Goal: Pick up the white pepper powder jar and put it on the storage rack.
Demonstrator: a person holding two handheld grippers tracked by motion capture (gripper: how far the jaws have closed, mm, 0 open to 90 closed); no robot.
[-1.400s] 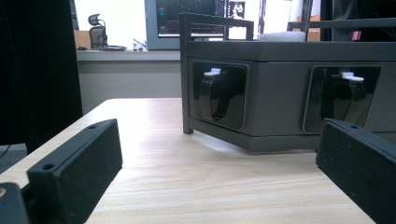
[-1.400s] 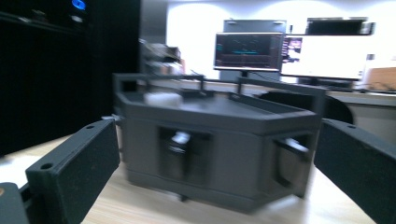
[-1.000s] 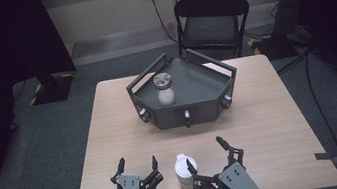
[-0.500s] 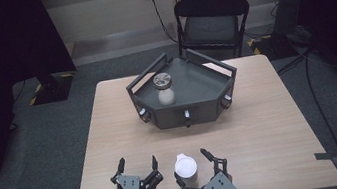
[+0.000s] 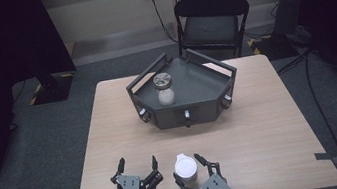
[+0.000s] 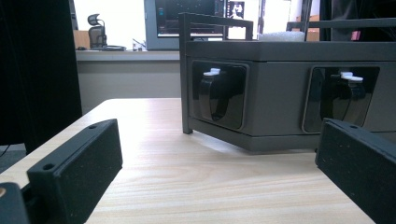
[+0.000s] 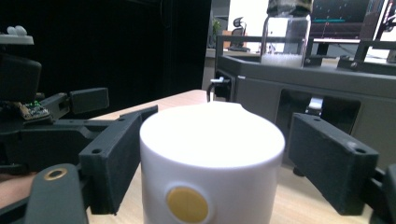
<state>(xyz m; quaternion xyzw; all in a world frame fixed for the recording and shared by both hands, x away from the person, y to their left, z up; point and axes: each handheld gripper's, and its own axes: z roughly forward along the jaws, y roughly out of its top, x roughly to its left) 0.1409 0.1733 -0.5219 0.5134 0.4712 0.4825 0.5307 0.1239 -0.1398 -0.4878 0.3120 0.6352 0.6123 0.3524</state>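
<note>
A white lidded container (image 5: 186, 170) stands near the table's front edge. My right gripper (image 5: 188, 168) has just been closing on it, and its jaws now sit one on each side of it. In the right gripper view the container (image 7: 212, 163) is between the black pads (image 7: 116, 154), which look pressed against its sides. To its left, my left gripper (image 5: 137, 162) rests low over the table, open, with only bare wood between its jaws (image 6: 219, 158). A glass jar (image 5: 164, 89) of white powder with a metal lid stands in the dark grey tray (image 5: 203, 71).
The angular tray (image 6: 280, 93) sits mid-table and has small latches on its front faces. A black folding chair (image 5: 211, 22) stands beyond the table's far edge. Bare tabletop (image 5: 272, 124) stretches to the right of the grippers.
The right gripper has shifted left until its jaws flank the white container, and they have narrowed from wide open onto it. The left gripper has stayed put.
</note>
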